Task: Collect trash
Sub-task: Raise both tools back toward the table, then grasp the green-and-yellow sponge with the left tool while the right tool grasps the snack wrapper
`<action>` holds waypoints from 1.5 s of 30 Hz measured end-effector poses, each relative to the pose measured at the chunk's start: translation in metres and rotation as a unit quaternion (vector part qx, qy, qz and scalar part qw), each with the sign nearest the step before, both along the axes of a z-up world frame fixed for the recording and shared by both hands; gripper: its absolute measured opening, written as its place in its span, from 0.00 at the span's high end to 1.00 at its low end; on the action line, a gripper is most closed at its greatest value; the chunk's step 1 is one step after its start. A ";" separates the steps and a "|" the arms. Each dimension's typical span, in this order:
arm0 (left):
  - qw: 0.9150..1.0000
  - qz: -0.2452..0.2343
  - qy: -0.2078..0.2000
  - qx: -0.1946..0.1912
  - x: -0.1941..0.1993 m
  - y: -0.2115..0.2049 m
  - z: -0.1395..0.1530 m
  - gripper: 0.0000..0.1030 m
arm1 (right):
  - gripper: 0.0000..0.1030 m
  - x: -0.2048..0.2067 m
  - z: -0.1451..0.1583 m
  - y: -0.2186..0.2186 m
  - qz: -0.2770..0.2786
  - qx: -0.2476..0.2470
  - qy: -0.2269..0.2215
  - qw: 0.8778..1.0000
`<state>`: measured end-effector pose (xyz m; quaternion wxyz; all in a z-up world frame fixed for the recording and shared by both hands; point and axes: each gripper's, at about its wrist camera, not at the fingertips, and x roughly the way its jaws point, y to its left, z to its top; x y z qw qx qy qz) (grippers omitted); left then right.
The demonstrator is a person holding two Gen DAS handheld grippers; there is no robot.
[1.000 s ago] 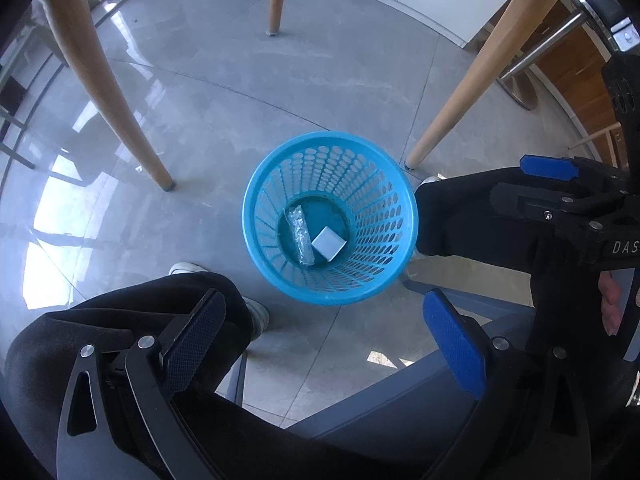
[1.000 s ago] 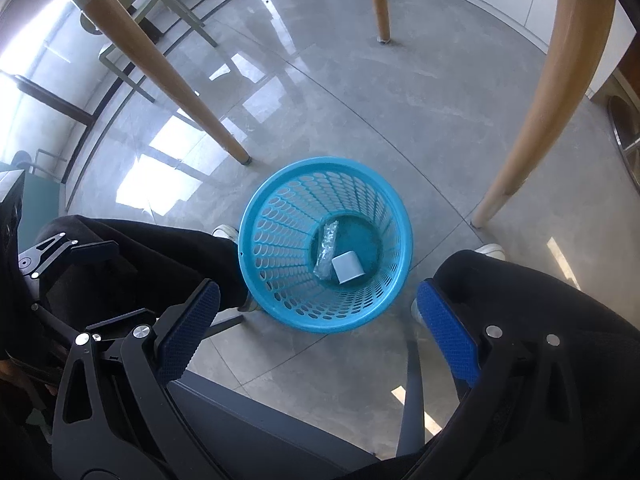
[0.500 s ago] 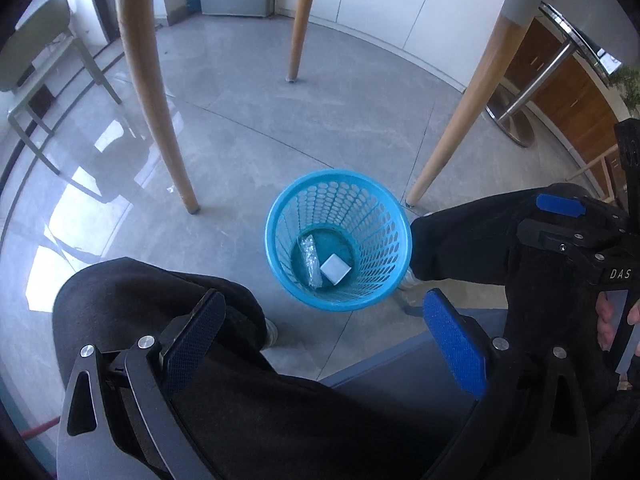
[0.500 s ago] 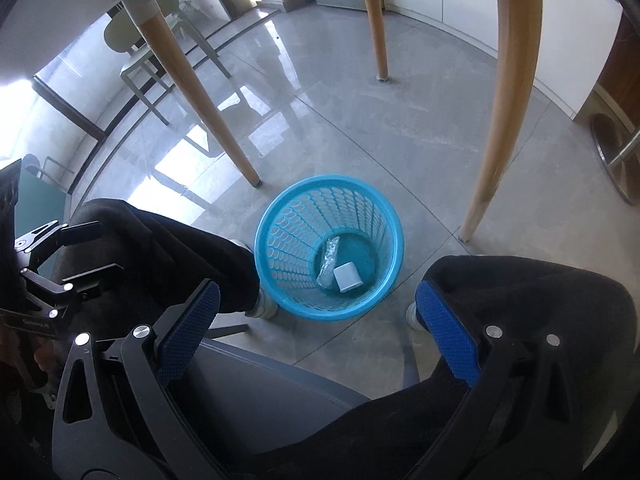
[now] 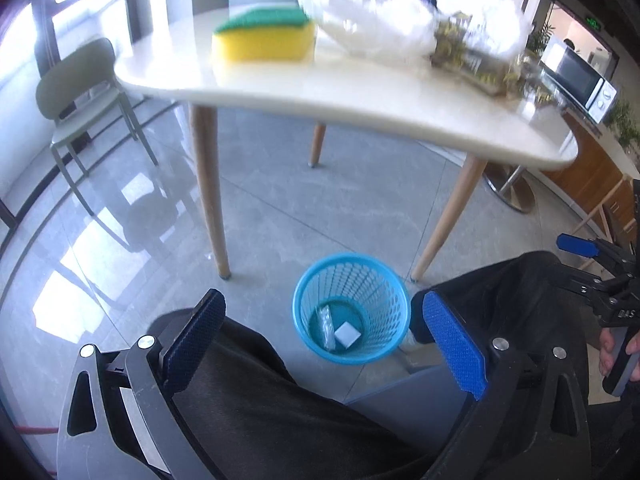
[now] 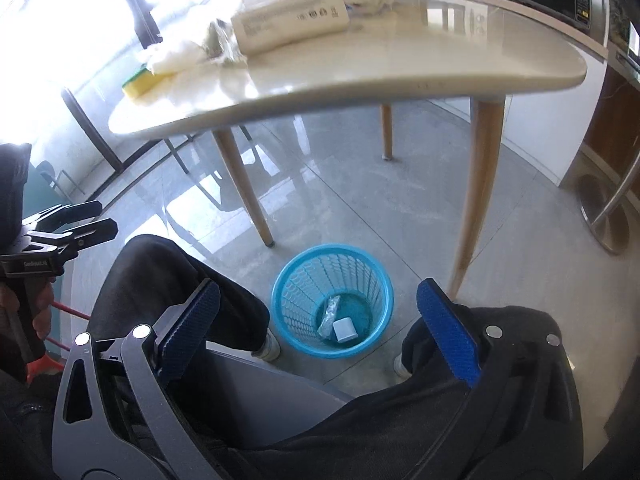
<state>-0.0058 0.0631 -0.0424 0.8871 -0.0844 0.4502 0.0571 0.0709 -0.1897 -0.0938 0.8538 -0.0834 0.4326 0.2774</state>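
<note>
A blue mesh basket [image 5: 352,280] [image 6: 332,268] stands on the floor between a seated person's feet. In it lie a clear crumpled wrapper [image 5: 325,326] [image 6: 330,316] and a small white piece [image 5: 347,335] [image 6: 345,330]. My left gripper [image 5: 320,304] hangs open and empty high above the basket, and my right gripper [image 6: 318,286] is open and empty at a similar height. On the white table [image 5: 360,92] [image 6: 400,68] sit a yellow-green sponge [image 5: 264,38] [image 6: 138,84], crumpled white bags [image 5: 372,20], a white tube [image 6: 292,20] and crumpled tissue [image 6: 176,56].
The person's knees in black trousers [image 5: 248,392] [image 6: 480,360] flank the basket, above a grey chair seat [image 6: 280,384]. Wooden table legs [image 5: 210,192] [image 6: 478,192] stand just behind it. A green chair [image 5: 80,92] is at the far left and a microwave [image 5: 580,76] at the right.
Both grippers have risen and tilted up from over the basket, so the tabletop and its clutter have come into view. The basket looks smaller and its contents are unchanged.
</note>
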 end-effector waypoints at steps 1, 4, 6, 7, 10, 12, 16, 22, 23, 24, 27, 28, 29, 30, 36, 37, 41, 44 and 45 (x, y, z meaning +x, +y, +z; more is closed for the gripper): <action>1.000 0.002 -0.007 0.004 0.000 0.000 0.004 0.06 | 0.08 -0.004 0.008 0.000 0.005 0.007 -0.006 1.000; 0.999 0.010 -0.029 0.022 0.001 0.002 0.018 0.06 | 0.08 -0.014 0.034 0.003 0.022 0.028 -0.025 0.999; 0.998 0.014 -0.044 0.034 0.005 0.005 0.027 0.06 | 0.08 -0.018 0.050 0.006 0.034 0.041 -0.038 0.998; 0.998 0.015 -0.051 0.040 0.007 0.007 0.031 0.06 | 0.08 -0.020 0.057 0.007 0.041 0.050 -0.042 0.997; 0.996 0.018 -0.067 0.057 0.016 0.013 0.043 0.06 | 0.08 -0.021 0.074 0.013 0.061 0.069 -0.055 0.994; 0.995 0.023 -0.075 0.066 0.023 0.019 0.049 0.06 | 0.08 -0.018 0.084 0.019 0.072 0.074 -0.064 0.993; 0.994 0.028 -0.082 0.073 0.037 0.028 0.061 0.06 | 0.08 -0.008 0.096 0.029 0.088 0.079 -0.082 0.990; 0.992 0.017 -0.081 0.091 0.063 0.038 0.065 0.06 | 0.09 0.014 0.096 0.046 0.100 0.089 -0.070 0.989; 0.992 0.016 -0.081 0.092 0.068 0.039 0.064 0.06 | 0.09 0.017 0.096 0.049 0.102 0.090 -0.068 0.988; 0.992 0.016 -0.080 0.092 0.071 0.041 0.065 0.06 | 0.09 0.019 0.094 0.053 0.102 0.090 -0.067 0.988; 0.993 0.013 -0.073 0.089 0.082 0.045 0.062 0.06 | 0.09 0.026 0.092 0.062 0.107 0.089 -0.068 0.988; 0.994 0.011 -0.071 0.088 0.086 0.046 0.061 0.06 | 0.09 0.030 0.091 0.065 0.107 0.087 -0.068 0.988; 0.994 0.008 -0.069 0.087 0.090 0.047 0.060 0.06 | 0.10 0.034 0.091 0.068 0.108 0.087 -0.068 0.988; 0.994 0.006 -0.068 0.086 0.094 0.049 0.059 0.06 | 0.11 0.036 0.090 0.069 0.108 0.087 -0.068 0.988; 0.994 -0.002 -0.063 0.086 0.111 0.053 0.055 0.06 | 0.25 0.050 0.083 0.079 0.101 0.097 -0.049 0.989; 0.994 -0.003 -0.062 0.085 0.112 0.054 0.055 0.06 | 0.27 0.052 0.081 0.080 0.098 0.099 -0.044 0.989; 0.995 -0.008 -0.068 0.079 0.117 0.057 0.056 0.06 | 0.48 0.057 0.076 0.085 0.097 0.099 -0.039 0.990; 0.995 -0.008 -0.069 0.075 0.119 0.060 0.056 0.18 | 0.69 0.058 0.074 0.085 0.092 0.096 -0.034 0.990; 0.995 -0.007 -0.068 0.072 0.120 0.061 0.055 0.22 | 0.72 0.059 0.073 0.084 0.089 0.097 -0.033 0.991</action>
